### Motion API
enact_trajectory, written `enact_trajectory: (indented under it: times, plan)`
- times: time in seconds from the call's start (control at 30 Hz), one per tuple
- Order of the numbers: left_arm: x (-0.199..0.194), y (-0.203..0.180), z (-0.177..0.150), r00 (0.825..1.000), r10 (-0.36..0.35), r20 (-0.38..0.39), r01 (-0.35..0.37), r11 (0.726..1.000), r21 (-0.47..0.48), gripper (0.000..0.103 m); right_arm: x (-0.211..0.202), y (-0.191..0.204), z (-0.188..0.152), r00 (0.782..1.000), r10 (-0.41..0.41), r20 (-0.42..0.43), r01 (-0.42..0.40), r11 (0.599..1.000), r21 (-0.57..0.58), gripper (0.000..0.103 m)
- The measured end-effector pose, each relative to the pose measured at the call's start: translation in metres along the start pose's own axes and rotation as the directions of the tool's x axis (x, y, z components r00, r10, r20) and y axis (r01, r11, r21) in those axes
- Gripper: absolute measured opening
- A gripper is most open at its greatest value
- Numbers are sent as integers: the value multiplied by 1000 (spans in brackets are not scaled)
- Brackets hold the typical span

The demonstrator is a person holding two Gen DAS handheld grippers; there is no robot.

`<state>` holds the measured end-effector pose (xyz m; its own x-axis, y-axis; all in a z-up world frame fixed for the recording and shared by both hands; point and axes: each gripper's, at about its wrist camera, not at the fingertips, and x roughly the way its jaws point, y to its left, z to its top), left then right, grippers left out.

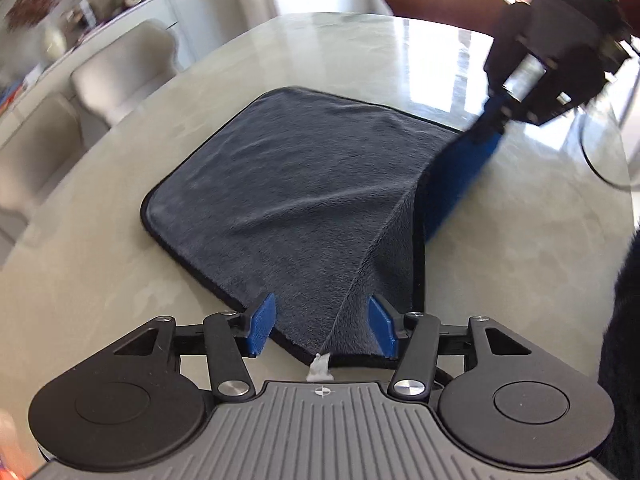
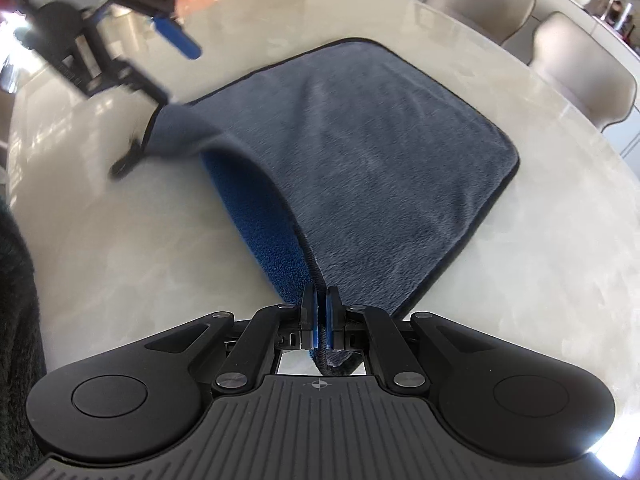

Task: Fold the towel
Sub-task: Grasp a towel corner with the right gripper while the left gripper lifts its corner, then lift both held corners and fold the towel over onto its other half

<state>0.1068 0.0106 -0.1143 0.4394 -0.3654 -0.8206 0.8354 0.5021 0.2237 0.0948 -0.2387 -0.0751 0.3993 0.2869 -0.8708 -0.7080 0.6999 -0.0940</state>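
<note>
Now right gripper [image 2: 320, 322] fingers pinch towel [image 2: 360, 152] corner; left gripper [image 1: 322, 328] fingers wide.

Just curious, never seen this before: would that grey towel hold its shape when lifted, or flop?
Likely floppy: the towel sags in a curve between the shut right gripper and its far corner, showing the blue underside. Probably light, since one pinched corner lifts the edge. The plush pile suggests it will grip, not slip.

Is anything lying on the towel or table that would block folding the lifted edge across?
Nothing visible does. The towel's gray top is bare, and the table beyond its far edge is bare too. The right tongs pinch one corner.
</note>
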Motion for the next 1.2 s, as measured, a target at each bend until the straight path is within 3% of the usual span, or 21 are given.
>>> enact_trajectory:
  times: [0.1,0.27,0.47,0.57,0.73,0.87,0.9,0.93,1.0,1.2]
  plan:
    - [-1,-17,7,999,-30,11,29,995,93,57,0,-9,8,1000,5,21,-6,998,56,3]
    - [10,-39,15,996,-89,8,88,989,120,58,5,-31,24,997,27,72,-40,982,185,3]
    - [37,-51,16,992,-97,-79,99,995,20,58,10,-41,28,996,29,85,-48,972,229,3]
    - [40,-47,14,993,-67,-97,64,997,-42,58,8,-41,27,995,30,92,-51,971,232,4]
    - [49,-43,12,984,-48,-174,36,997,-70,58,5,-45,26,993,33,114,-61,966,251,4]
    - [50,-43,9,982,-31,-185,18,997,-75,57,7,-47,26,993,37,114,-66,962,265,4]
    - [49,-42,9,983,-36,-182,21,996,-85,50,7,-48,26,993,39,114,-68,961,268,4]
    - [48,-41,8,983,-42,-179,26,995,-95,33,8,-48,25,993,40,113,-70,960,271,4]
    - [49,-38,7,981,-64,-182,44,992,-115,10,9,-49,24,993,42,111,-72,958,277,4]
    - [41,-32,4,983,-17,-182,3,997,-78,4,7,-50,23,992,40,116,-71,956,285,5]
